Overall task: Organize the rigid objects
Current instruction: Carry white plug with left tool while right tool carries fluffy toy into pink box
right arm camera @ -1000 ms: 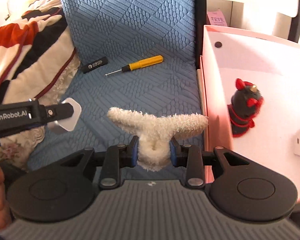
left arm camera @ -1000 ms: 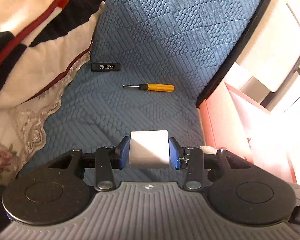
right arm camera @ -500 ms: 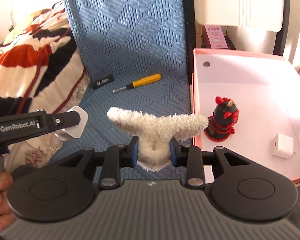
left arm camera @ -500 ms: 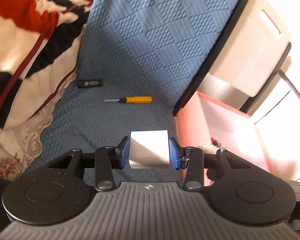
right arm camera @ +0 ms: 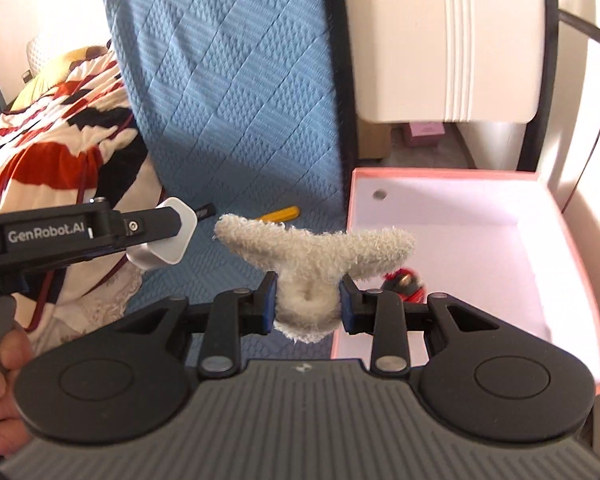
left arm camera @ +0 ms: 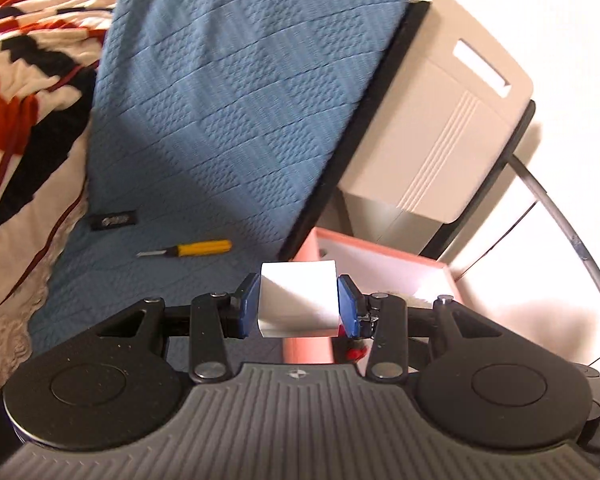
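At the far left of the right wrist view, the patterned quilt [right arm camera: 60, 140] lies bunched beside the blue textured cover [right arm camera: 236, 92]. The left gripper [left arm camera: 298, 300], low in the centre of its own view, has both blue pads pinching a white block [left arm camera: 298, 300]; seen from the right wrist, it enters from the left edge, above the cover. Near mid-frame on the cover lie a black stick [left arm camera: 114, 221] and, just right of it, a yellow screwdriver [left arm camera: 188, 249]. The right gripper [right arm camera: 308, 304] is clamped on a fluffy white toy [right arm camera: 312, 252] at bottom centre. To the right sits the pink box [right arm camera: 572, 248], a red-and-black figure [right arm camera: 404, 282] inside it.
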`<state>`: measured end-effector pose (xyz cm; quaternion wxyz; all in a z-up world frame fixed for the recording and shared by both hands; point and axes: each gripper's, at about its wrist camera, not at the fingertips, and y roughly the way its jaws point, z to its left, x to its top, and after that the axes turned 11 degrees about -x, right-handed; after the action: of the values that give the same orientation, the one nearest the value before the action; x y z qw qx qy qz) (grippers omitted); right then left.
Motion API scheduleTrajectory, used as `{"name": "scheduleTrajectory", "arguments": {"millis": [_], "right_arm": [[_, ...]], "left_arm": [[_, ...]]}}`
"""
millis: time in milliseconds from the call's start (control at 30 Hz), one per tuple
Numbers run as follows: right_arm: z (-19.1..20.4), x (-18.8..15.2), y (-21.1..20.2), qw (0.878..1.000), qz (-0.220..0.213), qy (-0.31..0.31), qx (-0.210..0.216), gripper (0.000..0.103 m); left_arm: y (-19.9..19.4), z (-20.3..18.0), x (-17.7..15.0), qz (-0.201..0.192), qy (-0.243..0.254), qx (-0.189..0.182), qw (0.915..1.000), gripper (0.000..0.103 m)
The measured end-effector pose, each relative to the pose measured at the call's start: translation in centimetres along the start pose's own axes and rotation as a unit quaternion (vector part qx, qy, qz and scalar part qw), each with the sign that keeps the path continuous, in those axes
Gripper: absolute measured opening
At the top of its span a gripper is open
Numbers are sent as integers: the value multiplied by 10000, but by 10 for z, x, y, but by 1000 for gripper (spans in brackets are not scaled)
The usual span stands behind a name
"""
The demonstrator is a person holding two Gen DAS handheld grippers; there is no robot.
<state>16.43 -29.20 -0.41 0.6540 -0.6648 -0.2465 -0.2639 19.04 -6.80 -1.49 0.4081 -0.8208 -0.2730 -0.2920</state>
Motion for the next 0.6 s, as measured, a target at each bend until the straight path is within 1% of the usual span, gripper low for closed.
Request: {"name": "scheduleTrajectory", "arguments": {"millis": [167, 300, 467, 600], "right_arm": [[-21, 15, -10, 9998, -172, -19, -23, 34], [-45, 19, -14, 9997, -240, 63, -67, 34], [-76, 15, -9, 9993, -186, 240, -195, 34], [-100, 8, 1, 9988, -47, 387, -289, 34]], "left_arm": [[13, -32, 7, -96, 95, -106, 9999, 47], [28, -54, 5, -67, 210, -212, 9995, 47], [51, -79, -4, 47, 343, -303, 9989, 47], [73, -91, -13, 178, 396, -338, 9985, 47]]}}
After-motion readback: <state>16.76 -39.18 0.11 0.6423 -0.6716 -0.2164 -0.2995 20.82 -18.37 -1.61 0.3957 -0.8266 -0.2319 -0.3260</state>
